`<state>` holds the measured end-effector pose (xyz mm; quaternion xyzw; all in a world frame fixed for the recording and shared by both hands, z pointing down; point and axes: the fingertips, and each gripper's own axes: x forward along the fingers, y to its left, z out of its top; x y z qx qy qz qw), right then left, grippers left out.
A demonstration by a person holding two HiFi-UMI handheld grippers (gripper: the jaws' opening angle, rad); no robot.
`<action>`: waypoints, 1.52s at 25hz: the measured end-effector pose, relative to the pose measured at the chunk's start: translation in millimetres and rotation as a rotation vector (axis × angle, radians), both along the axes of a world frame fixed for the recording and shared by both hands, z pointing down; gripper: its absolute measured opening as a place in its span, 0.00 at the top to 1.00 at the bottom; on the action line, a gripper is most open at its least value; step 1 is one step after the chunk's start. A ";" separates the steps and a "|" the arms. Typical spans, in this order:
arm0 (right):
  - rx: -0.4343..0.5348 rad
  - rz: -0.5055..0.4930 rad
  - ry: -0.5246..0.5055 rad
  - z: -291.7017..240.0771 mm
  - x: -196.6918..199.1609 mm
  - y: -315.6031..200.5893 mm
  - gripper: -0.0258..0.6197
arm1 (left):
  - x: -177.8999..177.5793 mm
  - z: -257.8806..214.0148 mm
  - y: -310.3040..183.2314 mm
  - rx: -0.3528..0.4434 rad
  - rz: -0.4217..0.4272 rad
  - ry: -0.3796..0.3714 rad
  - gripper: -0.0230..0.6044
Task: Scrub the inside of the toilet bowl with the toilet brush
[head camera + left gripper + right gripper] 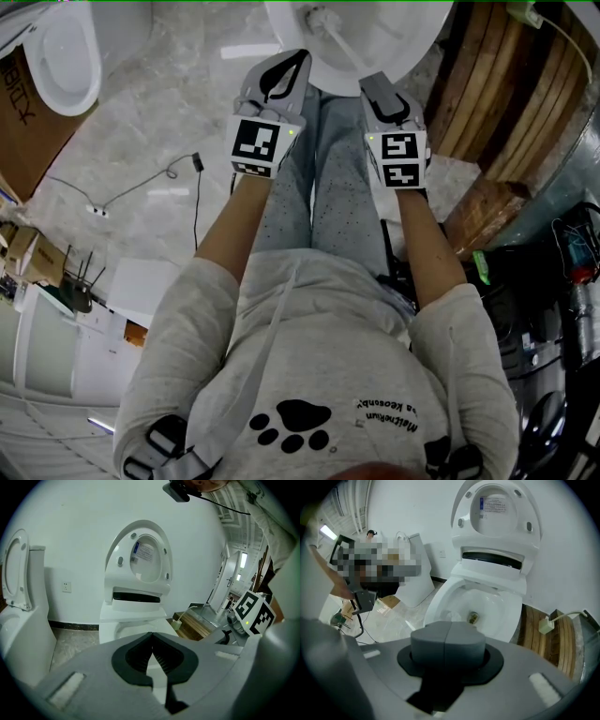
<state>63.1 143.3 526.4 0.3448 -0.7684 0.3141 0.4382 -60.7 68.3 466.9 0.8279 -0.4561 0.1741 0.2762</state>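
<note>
Holding toilet brush [337,39] in right gripper [373,86], over toilet bowl [417,42]

Item 1, left gripper [297,62]: it is pointing forward and down, its marker cube [258,142] facing up. In the left gripper view the jaws seem to be touching at the tips [151,633], leaving a hollow behind them and holding nothing.

Item 2, right gripper [373,84]: it is lying level with the first, near but apart. Its jaws are pressing flat together [447,629].

Item 3, left forearm [225,234] and right forearm [431,244]: both are reaching forward, bare, roughly parallel.
</note>
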 end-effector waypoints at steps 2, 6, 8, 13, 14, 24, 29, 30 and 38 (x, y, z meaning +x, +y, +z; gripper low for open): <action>0.001 -0.010 0.000 0.4 -2.1 -0.9 0.72 | 0.2 2.6 -0.1 -0.006 0.003 -0.003 0.97; 0.005 -0.024 0.008 0.5 -6.2 -2.4 0.72 | -1.6 7.5 0.7 -0.023 0.007 -0.007 0.97; 0.009 -0.029 0.009 1.1 -7.9 -5.0 0.72 | -2.2 9.1 -0.5 -0.026 0.008 -0.007 0.97; 0.018 -0.041 0.003 1.9 -11.2 -16.5 0.72 | -1.8 11.0 -5.2 -0.035 0.012 -0.004 0.97; 0.021 -0.044 0.001 1.8 -12.6 -19.6 0.72 | -1.5 11.3 -6.5 -0.037 0.013 -0.003 0.97; 0.021 -0.049 -0.005 3.0 -21.7 -43.1 0.72 | 0.1 12.0 -21.8 -0.045 0.037 -0.001 0.97; 0.021 -0.051 -0.003 5.6 -23.3 -54.2 0.72 | -1.6 15.4 -32.1 -0.048 0.042 -0.003 0.97; 0.023 -0.052 -0.003 6.2 -24.0 -57.4 0.73 | -1.9 15.9 -34.6 -0.047 0.043 -0.004 0.97; 0.037 -0.054 -0.005 5.8 -28.4 -82.3 0.72 | 2.5 13.5 -51.0 -0.041 0.057 -0.001 0.97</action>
